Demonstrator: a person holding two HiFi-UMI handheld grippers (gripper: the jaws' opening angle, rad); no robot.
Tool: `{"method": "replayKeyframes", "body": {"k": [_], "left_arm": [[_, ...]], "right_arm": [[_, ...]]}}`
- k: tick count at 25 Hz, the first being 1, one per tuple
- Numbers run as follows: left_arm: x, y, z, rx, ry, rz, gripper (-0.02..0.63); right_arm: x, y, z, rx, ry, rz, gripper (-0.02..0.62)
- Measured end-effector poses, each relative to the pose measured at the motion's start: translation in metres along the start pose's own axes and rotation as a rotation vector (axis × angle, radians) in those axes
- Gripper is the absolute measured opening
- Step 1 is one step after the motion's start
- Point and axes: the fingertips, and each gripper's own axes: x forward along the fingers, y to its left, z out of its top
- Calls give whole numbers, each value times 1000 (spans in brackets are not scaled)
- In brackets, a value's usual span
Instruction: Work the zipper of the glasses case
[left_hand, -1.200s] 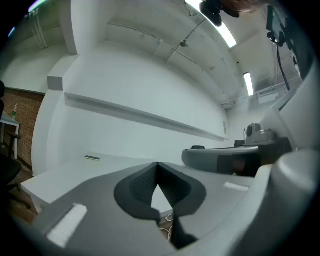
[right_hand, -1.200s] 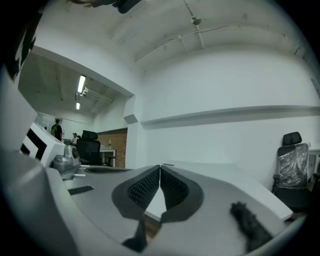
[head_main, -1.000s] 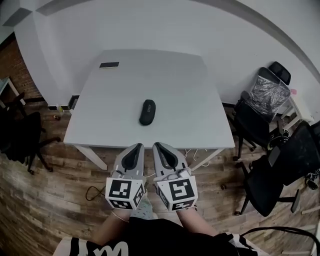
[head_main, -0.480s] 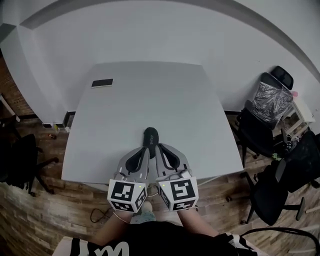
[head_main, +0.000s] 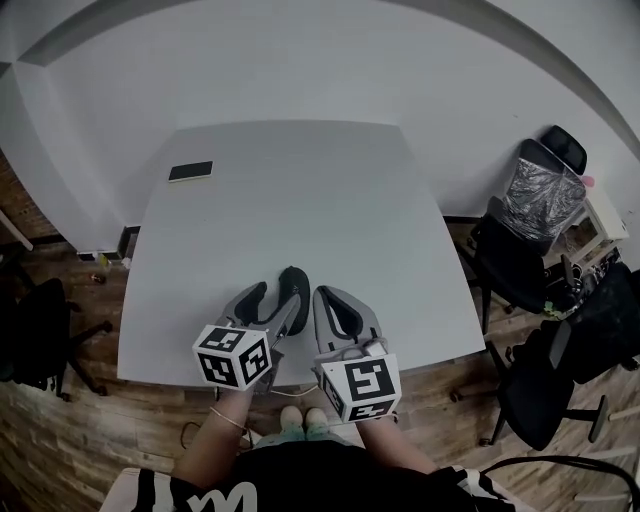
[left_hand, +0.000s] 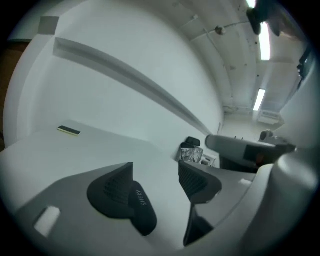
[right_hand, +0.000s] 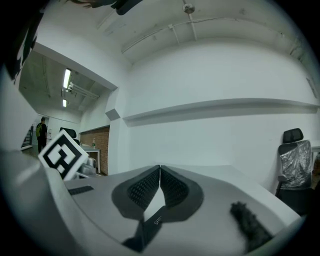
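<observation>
A flat dark phone-like slab (head_main: 190, 172) lies near the far left corner of the white surface (head_main: 300, 180), well apart from everything else. Nothing stands between it and the grippers. Near the front edge, the left gripper (head_main: 275, 298) is rolled to one side, its marker cube turned outward. Its jaws stand wide apart and clamp nothing. The black glasses case (head_main: 293, 285) lies flat on the surface in that gap, close against one pad (left_hand: 112, 190); whether pad and case touch cannot be told. The case looks shut, and white lettering shows along its side. Just beside it, the right gripper (head_main: 328, 298) has its jaws pressed together tip to tip, holding nothing, with the end of the case showing just below them in the right gripper view. Off the surface to the right stand black office chairs (head_main: 515, 260), one wrapped in silvery plastic (head_main: 540, 190), on a wooden floor (head_main: 60, 420).
</observation>
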Motion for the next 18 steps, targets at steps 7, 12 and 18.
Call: {"method": "replayKeyframes", "body": {"k": [7,12,18], "left_arm": [[64,64,-86,-80,428,31,370],[82,70,-107,-118,497,8,371],[102,44,-123,-81,578,-87,390]], "right_arm": [[8,-7,-3,5,5,17,8],[12,-26,-5,20,-10,-2,8],[15,-37,-9,29,-1,-10,8]]}}
